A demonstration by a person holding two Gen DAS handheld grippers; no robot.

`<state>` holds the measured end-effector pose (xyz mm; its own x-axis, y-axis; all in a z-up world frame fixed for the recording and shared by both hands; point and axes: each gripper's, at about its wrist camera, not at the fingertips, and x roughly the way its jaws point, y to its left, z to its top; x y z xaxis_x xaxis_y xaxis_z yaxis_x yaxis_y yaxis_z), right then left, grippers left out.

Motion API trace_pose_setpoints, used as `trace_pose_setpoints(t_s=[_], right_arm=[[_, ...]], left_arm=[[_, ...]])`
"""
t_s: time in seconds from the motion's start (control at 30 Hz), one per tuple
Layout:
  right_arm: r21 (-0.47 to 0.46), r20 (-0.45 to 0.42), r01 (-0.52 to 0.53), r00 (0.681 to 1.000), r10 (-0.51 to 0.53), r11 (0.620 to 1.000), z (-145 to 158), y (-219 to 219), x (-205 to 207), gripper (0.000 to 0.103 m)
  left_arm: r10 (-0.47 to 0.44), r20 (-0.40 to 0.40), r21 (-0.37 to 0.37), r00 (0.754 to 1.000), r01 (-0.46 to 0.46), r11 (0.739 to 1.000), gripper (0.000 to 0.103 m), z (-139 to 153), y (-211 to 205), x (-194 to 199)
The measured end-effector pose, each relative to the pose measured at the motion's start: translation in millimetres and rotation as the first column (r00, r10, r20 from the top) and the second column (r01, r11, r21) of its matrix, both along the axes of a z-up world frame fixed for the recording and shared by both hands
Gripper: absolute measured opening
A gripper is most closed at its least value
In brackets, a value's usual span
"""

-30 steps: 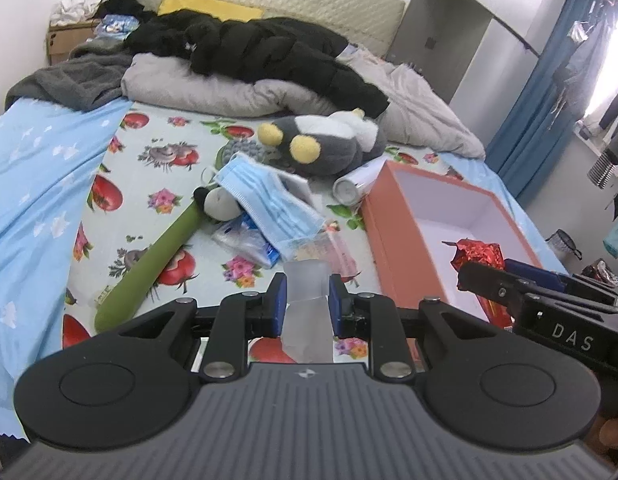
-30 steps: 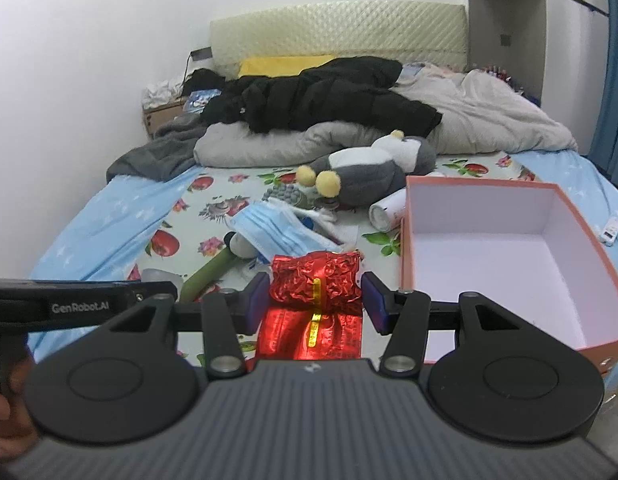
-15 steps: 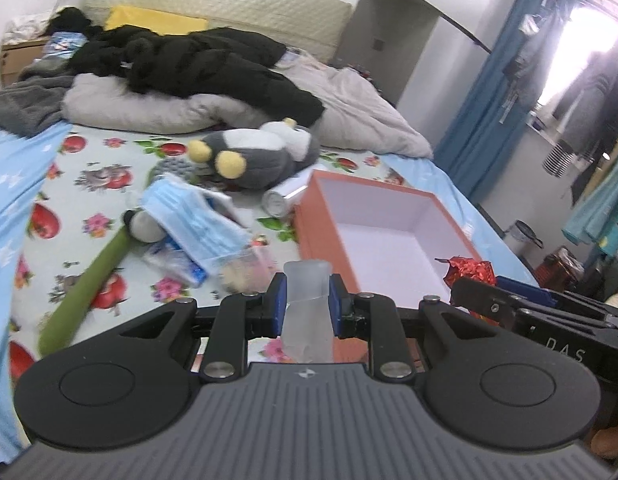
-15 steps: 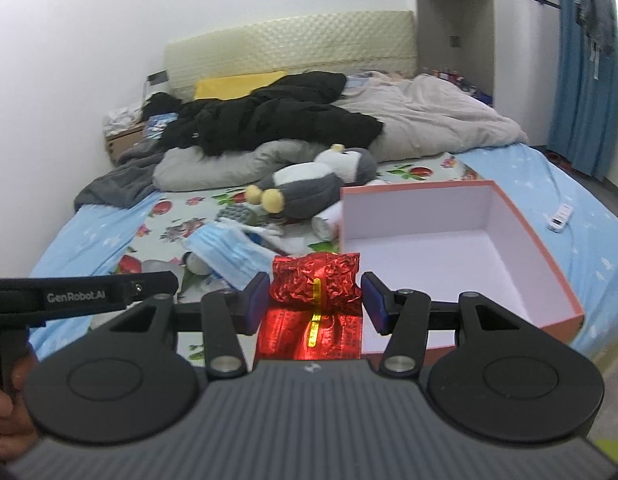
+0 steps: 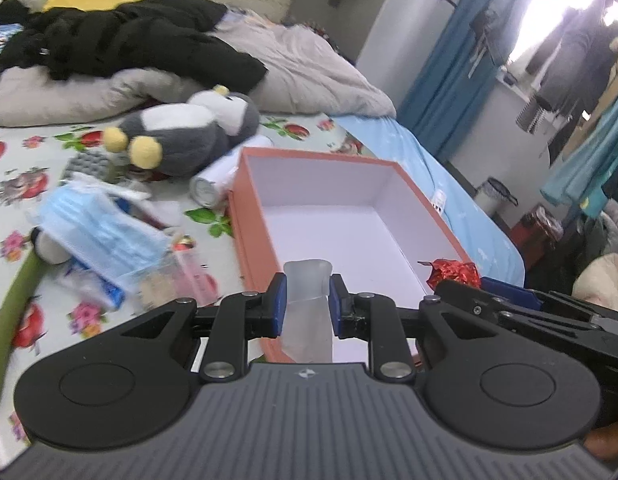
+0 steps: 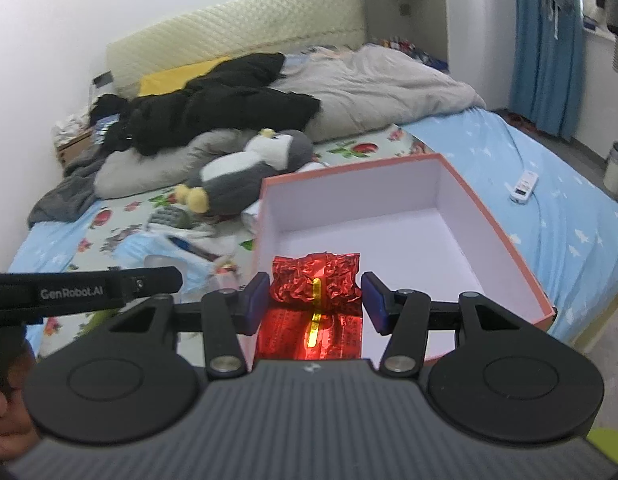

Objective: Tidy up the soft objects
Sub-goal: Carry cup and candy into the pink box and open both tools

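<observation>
My left gripper (image 5: 308, 300) is shut on a soft translucent white tube (image 5: 308, 280), held over the near end of the open orange box (image 5: 245, 216) with its white inside. My right gripper (image 6: 315, 300) is shut on a crinkled red foil packet (image 6: 315, 276), also over the box (image 6: 505, 236) at its near left corner. In the left wrist view the red packet (image 5: 455, 272) and the right gripper's body show at the right. The box holds nothing I can see.
On the fruit-print sheet left of the box lie a grey penguin plush (image 5: 189, 136), blue face masks (image 5: 97, 236), a green plush stick (image 5: 13, 300) and a white roll (image 5: 213, 184). Bedding and a black coat (image 6: 213, 100) are behind. A white remote (image 6: 523, 186) lies on the blue sheet.
Both grippers have swung rightward with their loads, from over the cluttered sheet to over the orange box. Neither grip has changed.
</observation>
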<state>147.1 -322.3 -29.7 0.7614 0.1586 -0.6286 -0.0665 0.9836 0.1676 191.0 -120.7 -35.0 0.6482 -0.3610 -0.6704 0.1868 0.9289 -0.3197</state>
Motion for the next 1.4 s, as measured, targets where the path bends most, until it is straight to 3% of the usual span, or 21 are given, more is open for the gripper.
trace_pose_setpoints(t_s=[0.47,0.67,0.8,0.83,0.87,1.1,1.4], right_arm=[[0.009,-0.104,0.065,0.993,-0.064,0.998,-54.4,-47.7,96.8,0.054],[0.010,-0.173,0.084,0.982,-0.081,0.996,-86.8,-56.3,120.4,0.055],[0.017,-0.206,0.096,0.974,-0.091,0.995,-100.4,-59.0,128.5,0.055],[0.016,-0.215,0.095,0.973,-0.089,0.995,-102.2,-58.7,129.6,0.055],[0.018,-0.222,0.093,0.971,-0.086,0.996,-103.0,-58.3,130.9,0.054],[0.027,-0.219,0.095,0.972,-0.086,0.995,-93.3,-57.1,123.9,0.057],[0.057,-0.150,0.070,0.987,-0.060,0.996,-56.5,-42.9,80.5,0.057]], left_arm=[[-0.099,-0.099,0.011,0.990,0.100,0.995,0.026,-55.7,-67.2,124.8],[-0.110,-0.140,0.029,0.984,0.116,0.993,0.026,-83.9,-79.6,154.7],[-0.106,-0.118,0.051,0.987,0.113,0.992,0.029,-87.6,-82.6,159.4],[-0.107,-0.119,0.054,0.987,0.114,0.992,0.040,-88.2,-82.8,160.0],[-0.106,-0.129,0.061,0.986,0.115,0.992,0.043,-89.4,-83.2,161.4],[-0.111,-0.113,0.052,0.987,0.118,0.992,0.043,-75.6,-75.5,147.6],[-0.100,-0.048,0.045,0.994,0.102,0.994,0.043,-35.4,-55.8,94.6]])
